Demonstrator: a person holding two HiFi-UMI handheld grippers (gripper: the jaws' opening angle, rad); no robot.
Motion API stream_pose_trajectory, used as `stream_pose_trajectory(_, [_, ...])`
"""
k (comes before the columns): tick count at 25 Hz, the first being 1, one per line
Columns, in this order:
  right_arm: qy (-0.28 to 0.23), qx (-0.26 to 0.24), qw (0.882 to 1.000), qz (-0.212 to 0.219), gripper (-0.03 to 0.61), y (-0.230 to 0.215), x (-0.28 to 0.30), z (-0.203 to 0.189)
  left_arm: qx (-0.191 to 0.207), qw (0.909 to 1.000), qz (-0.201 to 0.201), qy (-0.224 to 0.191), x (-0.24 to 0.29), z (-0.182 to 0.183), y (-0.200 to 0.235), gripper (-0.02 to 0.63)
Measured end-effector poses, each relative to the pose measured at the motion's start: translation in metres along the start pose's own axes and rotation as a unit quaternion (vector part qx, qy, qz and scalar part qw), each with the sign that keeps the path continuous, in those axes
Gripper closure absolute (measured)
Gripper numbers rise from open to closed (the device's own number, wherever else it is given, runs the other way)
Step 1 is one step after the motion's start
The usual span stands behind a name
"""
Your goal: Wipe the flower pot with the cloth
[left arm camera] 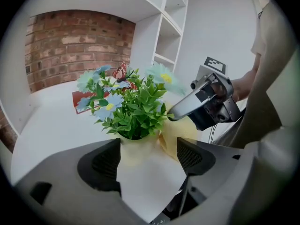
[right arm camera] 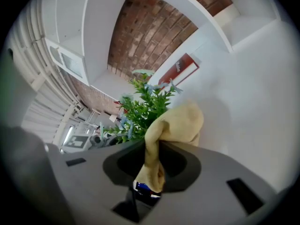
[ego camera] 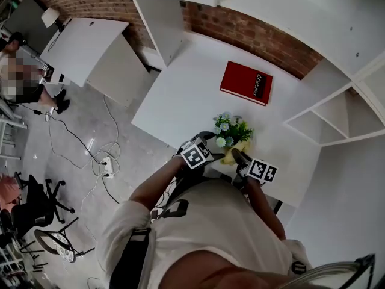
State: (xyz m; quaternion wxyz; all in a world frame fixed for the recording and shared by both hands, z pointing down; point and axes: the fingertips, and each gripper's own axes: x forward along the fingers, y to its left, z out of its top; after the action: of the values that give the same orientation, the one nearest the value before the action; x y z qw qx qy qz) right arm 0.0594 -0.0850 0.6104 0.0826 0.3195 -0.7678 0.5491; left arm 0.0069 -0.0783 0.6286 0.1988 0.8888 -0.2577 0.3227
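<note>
- The left gripper [left arm camera: 149, 149] grasps the flower pot [left arm camera: 147, 182], one jaw on each side of it.
- The yellow cloth [right arm camera: 180, 123] touches the flower pot's right side.
- The right gripper [right arm camera: 157, 151], just right of the flower pot, is clamped on the cloth.

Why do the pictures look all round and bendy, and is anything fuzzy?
Head view: the wide lens curves the shelves, light is even. Left gripper view: dark round border, flower pot fairly sharp. Right gripper view: same round border, the close cloth looks soft, the table washed-out bright.
</note>
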Motion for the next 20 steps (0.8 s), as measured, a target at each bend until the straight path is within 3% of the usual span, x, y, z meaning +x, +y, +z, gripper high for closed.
stream_pose_trajectory(9, [0.057,0.003,0.998,-0.03,0.485,-0.032,0.031,-0.025,-0.009,0.9999,0.0,0.007,-0.001,-0.01,-0.016,0.253])
stream_pose_trajectory(20, [0.065,-0.015,0.998,-0.019,0.483,-0.03,0.034,-0.027,-0.017,0.9998,-0.002,-0.005,-0.013,-0.01,-0.024,0.255])
